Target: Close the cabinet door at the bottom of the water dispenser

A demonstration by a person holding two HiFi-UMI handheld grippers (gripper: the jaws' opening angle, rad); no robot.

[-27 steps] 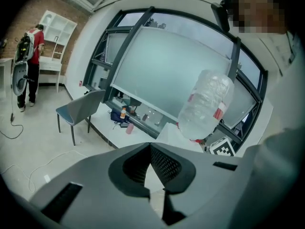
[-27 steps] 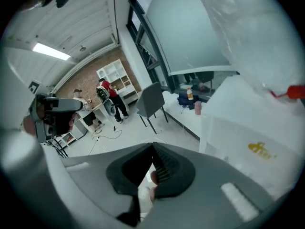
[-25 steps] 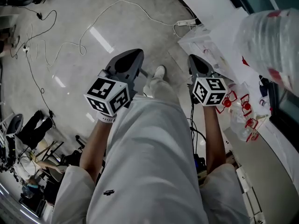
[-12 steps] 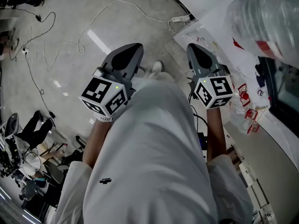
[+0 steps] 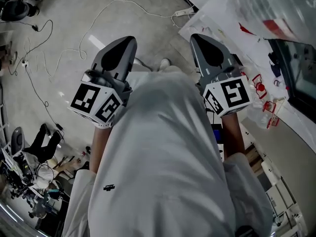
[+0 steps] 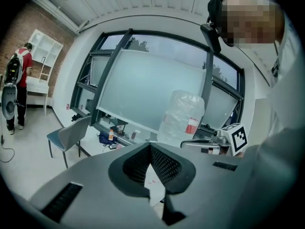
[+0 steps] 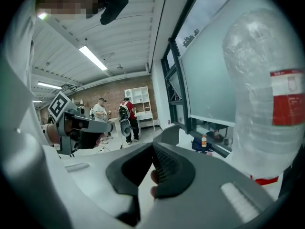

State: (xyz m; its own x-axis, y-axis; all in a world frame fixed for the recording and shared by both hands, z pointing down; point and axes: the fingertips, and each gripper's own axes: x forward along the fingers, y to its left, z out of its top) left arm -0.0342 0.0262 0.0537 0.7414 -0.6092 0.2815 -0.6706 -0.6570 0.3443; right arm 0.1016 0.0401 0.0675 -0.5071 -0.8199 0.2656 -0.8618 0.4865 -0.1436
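right gripper [image 7: 153, 150], jaws pressed together, big clear water bottle [image 7: 264, 104] just right of it, left gripper [image 7: 71, 121] off to its left

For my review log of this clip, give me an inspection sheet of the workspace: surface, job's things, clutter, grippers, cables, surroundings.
Surface: glossy grey floor.
Job's things: large water bottle in view; cabinet door not in view.
Clutter: small bottle and oddments on the window sill.
Grippers: left gripper shut, gripping nothing; right gripper shut, gripping nothing.
Cables: white cable looping across the floor to a power strip.
Surroundings: large window, grey chair, people standing at the back.
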